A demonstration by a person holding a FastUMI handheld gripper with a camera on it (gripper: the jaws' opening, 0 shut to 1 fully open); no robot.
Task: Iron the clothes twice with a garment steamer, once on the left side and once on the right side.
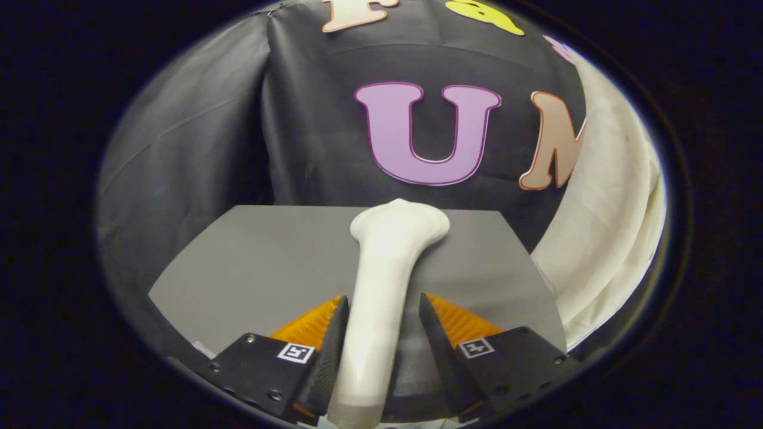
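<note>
Gripper view: the gripper (pixel 381 316) points level across the table, its two fingers (pixel 325 348) standing either side of one white garment steamer (pixel 384 280). The left finger touches its handle; a gap shows on the right, so the grip is uncertain. Beyond lies one grey table (pixel 250 262). One white garment (pixel 608 226) hangs right, past the table.

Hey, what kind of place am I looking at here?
Probably a staged recording booth: a black cloth wall, a bare grey table, a white garment hanging beside it. The gripper has the white steamer between its fingers.
</note>
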